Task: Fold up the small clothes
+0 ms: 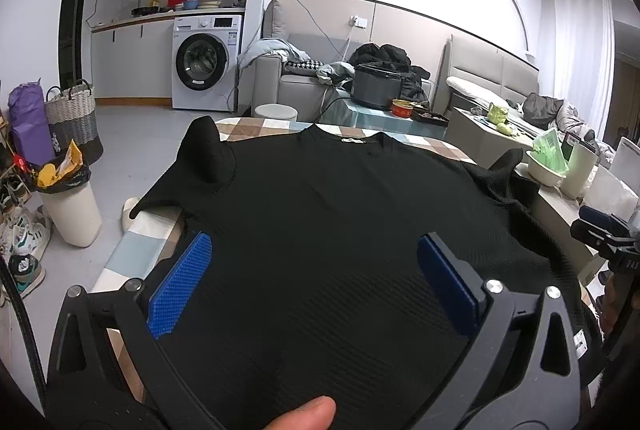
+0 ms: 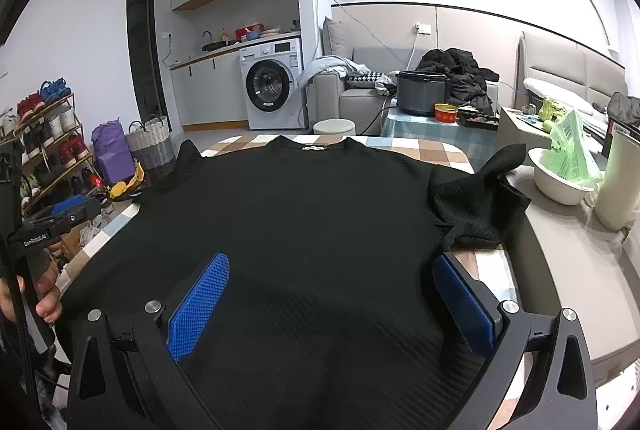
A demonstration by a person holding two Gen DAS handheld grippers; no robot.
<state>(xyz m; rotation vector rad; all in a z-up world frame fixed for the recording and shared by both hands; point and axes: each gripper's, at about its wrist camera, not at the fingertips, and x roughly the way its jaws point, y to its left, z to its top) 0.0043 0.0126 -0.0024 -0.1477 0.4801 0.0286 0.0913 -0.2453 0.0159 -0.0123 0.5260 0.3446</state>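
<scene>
A black ribbed top lies spread flat on a checked table, collar and white label at the far side, sleeves bunched up at both ends. My left gripper hovers wide open over the near left part of the top, blue pads apart and nothing pressed between them. My right gripper stands wide open too, over the near right part; its right finger sits by the table's edge. Each view catches the other gripper at its side edge. A thumb shows at the bottom of the left wrist view.
A white bowl with green bags and a pale jug stand on a counter to the right. Behind the table are a side table with a cooker pot, a sofa and a washing machine. A bin, basket and shoe rack crowd the left.
</scene>
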